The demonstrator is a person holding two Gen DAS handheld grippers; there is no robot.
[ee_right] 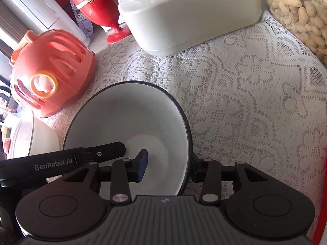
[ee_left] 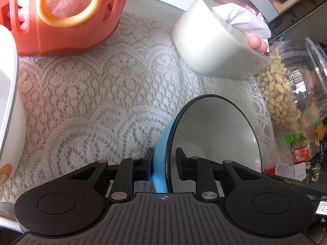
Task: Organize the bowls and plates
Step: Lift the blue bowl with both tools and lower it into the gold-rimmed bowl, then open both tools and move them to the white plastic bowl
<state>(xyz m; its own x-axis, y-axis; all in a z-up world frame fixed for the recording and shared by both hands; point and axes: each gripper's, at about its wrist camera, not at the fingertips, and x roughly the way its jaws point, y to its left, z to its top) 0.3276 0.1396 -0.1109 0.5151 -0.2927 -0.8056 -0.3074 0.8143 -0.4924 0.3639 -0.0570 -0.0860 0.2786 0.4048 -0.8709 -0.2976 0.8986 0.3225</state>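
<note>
On the lace cloth (ee_right: 245, 94), the blue-and-white enamel bowl (ee_right: 126, 122) (hard, slippery, chips easily) is best held by its rim; right gripper (ee_right: 169, 168) clamps that rim, left gripper (ee_left: 163, 161) straddles it, jaws slightly apart.

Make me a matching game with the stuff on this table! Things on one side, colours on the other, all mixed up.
Things:
1. bowl, outside wall
2. tissue box
3. slotted basket
4. goblet

Colours:
A. red
B. light blue
C. orange-pink
D. cream white

Pairs: 1-B, 2-D, 3-C, 4-A
</note>
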